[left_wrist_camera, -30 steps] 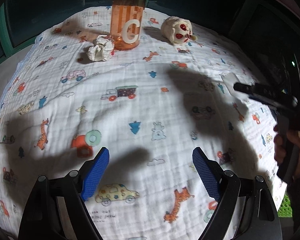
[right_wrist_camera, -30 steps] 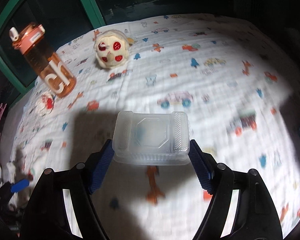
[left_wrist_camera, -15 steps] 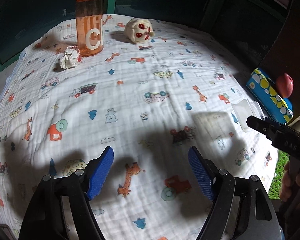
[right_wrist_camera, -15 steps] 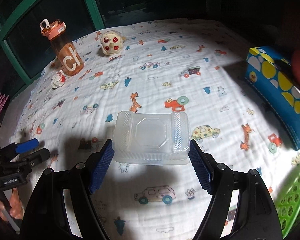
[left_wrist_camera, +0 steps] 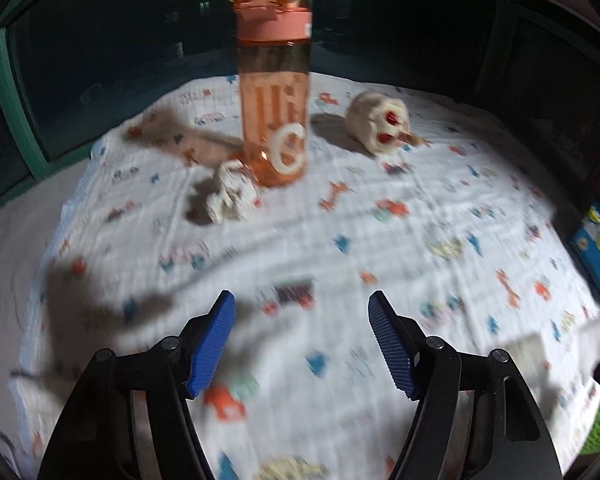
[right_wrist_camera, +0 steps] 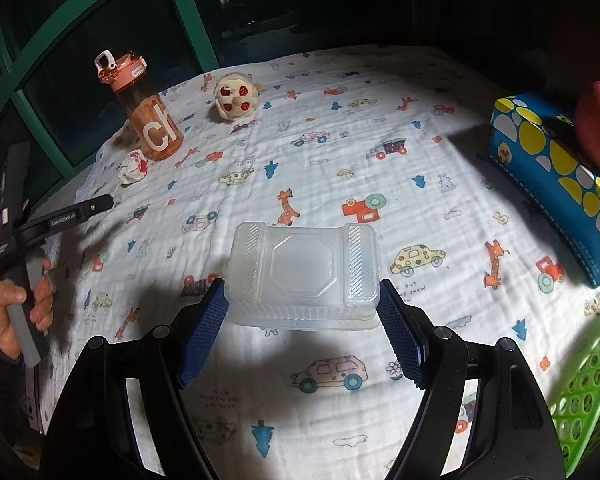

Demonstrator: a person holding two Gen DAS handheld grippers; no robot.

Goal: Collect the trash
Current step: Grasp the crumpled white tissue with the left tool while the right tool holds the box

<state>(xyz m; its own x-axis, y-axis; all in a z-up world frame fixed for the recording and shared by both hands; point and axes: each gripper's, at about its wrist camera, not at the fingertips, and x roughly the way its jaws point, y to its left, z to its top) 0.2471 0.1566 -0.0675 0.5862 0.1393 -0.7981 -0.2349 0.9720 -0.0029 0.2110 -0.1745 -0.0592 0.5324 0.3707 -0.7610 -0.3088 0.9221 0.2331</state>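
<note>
Clear plastic box [right_wrist_camera: 304, 276] sits clamped between the blue pads of the right gripper [right_wrist_camera: 302, 316], held up off the printed cloth [right_wrist_camera: 340, 152]; grip unchanged from a second ago. What changed on that side: the view has swung from mid-table toward the right edge, so the green basket [right_wrist_camera: 588, 396] now shows at lower right, just beside the gripper, with the blue dotted box [right_wrist_camera: 552, 184] and a red thing on it further back. Over the last half second this view barely shifts. Judgement: box is close to the drop, basket looks like the bin, next move is a short carry over its rim and a release; box not in it yet. Left gripper [left_wrist_camera: 300, 340] holds nothing, jaws closing from wider a second ago, only cloth between them. Its view has swung back toward the far end and is motion-blurred: orange bottle [left_wrist_camera: 274, 120] now central, crumpled paper wad [left_wrist_camera: 232, 196] just beside its base on the left, cream toy [left_wrist_camera: 378, 128] to the right. In the right view the person's hand [right_wrist_camera: 16, 308] carries that gripper at the left edge, pointing toward the wad. Judgement: wad is the likely next trash; bottle standing touching-close is a knock-over risk.
</note>
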